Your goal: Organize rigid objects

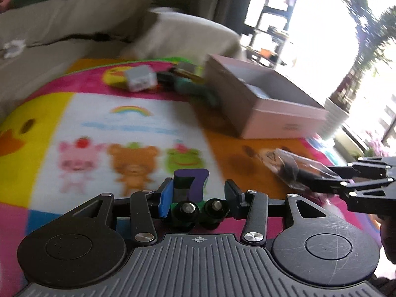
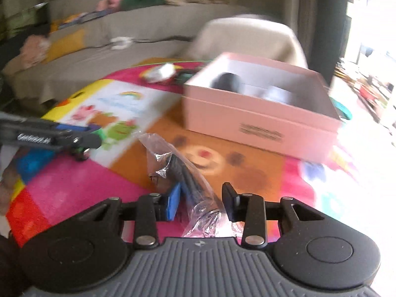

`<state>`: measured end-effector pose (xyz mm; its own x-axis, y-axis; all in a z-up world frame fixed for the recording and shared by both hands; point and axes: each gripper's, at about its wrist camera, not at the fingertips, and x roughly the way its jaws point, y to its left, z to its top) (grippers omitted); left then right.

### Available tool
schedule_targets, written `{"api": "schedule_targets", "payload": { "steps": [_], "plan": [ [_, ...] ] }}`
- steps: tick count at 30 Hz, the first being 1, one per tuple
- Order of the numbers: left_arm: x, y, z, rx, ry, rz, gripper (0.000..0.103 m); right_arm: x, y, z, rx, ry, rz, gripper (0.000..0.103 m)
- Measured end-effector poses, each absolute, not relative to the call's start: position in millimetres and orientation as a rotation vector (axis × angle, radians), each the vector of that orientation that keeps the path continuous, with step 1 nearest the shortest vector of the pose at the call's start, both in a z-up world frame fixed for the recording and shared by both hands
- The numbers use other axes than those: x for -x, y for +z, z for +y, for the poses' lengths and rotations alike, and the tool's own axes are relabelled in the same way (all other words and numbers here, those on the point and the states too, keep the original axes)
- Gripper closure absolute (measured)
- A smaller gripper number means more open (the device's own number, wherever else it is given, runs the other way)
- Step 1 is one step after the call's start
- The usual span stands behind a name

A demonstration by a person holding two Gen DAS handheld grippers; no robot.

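Observation:
My left gripper point(image 1: 199, 190) is shut on a small green and purple toy car point(image 1: 191, 180) with black wheels, low over the cartoon play mat point(image 1: 138, 128). In the right wrist view this gripper point(image 2: 84, 139) comes in from the left. My right gripper point(image 2: 201, 198) is shut on a clear plastic bag point(image 2: 173, 163) with a black object inside. From the left wrist view the same bag point(image 1: 294, 164) sticks out of the right gripper point(image 1: 314, 180) at the right edge. An open pink box point(image 2: 247, 123) stands beyond the bag, with a dark round thing point(image 2: 226, 81) inside.
Left of the pink box point(image 1: 284, 116), at the mat's far end, lie a grey cube point(image 1: 141, 78) and a dark green toy point(image 1: 198, 89). A beige sofa point(image 1: 74, 24) runs behind the mat. A potted plant point(image 1: 366, 49) stands by the bright window at right.

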<state>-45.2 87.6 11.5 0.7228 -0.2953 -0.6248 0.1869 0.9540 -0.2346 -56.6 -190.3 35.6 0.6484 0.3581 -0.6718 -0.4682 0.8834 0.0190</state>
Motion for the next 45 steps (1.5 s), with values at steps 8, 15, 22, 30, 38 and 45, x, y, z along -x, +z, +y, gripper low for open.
{"api": "schedule_targets", "payload": {
  "steps": [8, 15, 22, 30, 38, 45],
  "plan": [
    [51, 9, 40, 0.044, -0.293, 0.722, 0.045, 77, 31, -199, 0.093, 0.471, 0.777, 0.064],
    [56, 7, 40, 0.014, -0.296, 0.705, 0.044, 73, 37, -181, 0.112, 0.508, 0.733, 0.059],
    [60, 7, 46, 0.046, -0.297, 0.693, 0.044, 46, 29, -162, 0.171, 0.501, 0.755, 0.057],
    [76, 11, 43, 0.043, -0.327, 0.694, 0.044, 84, 46, -177, 0.192, 0.567, 0.736, 0.089],
    [89, 43, 18, 0.022, -0.446, 0.676, 0.044, 115, 99, -243, 0.047, 0.44, 0.549, 0.093],
    [65, 110, 1, -0.011, -0.464, 0.535, 0.044, 124, 104, -275, -0.018, 0.368, 0.482, 0.093]
  ]
}}
